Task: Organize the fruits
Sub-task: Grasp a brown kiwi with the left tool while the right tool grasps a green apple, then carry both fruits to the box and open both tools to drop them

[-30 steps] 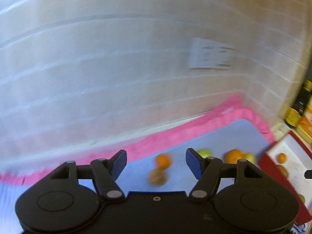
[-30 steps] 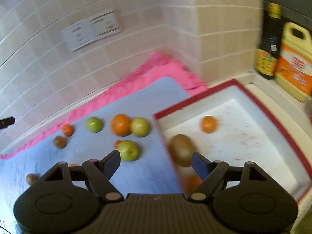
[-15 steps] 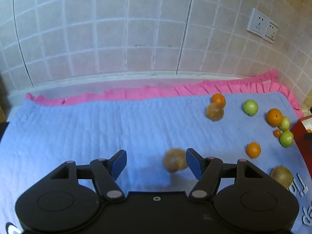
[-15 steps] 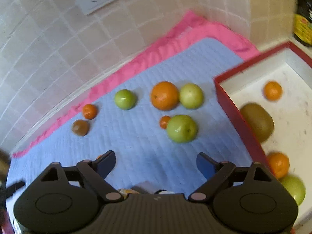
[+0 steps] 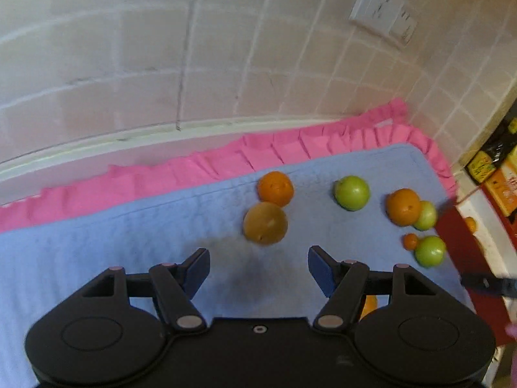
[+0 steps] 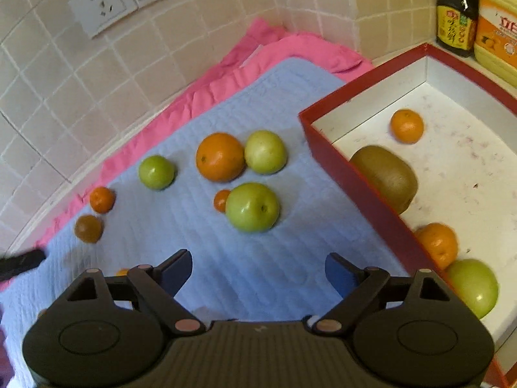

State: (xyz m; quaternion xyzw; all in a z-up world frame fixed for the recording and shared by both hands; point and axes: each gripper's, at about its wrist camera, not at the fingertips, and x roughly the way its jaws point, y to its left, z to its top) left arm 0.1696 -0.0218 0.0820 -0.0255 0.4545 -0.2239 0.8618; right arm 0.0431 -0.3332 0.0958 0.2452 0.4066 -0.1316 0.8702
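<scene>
- Since half a second ago both views have shifted: the left hand-held gripper (image 5: 258, 263) has swung toward the fruit at the mat's far right, and the brown fruit that sat between its fingers is out of view. The right hand-held gripper (image 6: 257, 270) has drifted toward the box.
- Blue mat (image 5: 97, 242) over pink cloth (image 5: 161, 177) on the counter: probably there to stop fruit rolling.
- Red box (image 6: 365, 190) touches the mat's right edge, a short carry for sorting.
- The right view shows the box contents: kiwi (image 6: 386, 179), small orange (image 6: 406, 126), another orange (image 6: 437, 242), green apple (image 6: 473, 286). The left view shows only its red wall.
- Loose on the mat: big orange (image 6: 219, 156) touching pale apple (image 6: 265, 152), green apple (image 6: 252, 207) with a tiny orange (image 6: 221, 199) against it, lone green apple (image 6: 156, 172).
- The left view shows the brown fruit (image 5: 265, 223) and mandarin (image 5: 275, 188) close up, touching.
- Both grippers are spread wide, holding nothing, above the mat.
</scene>
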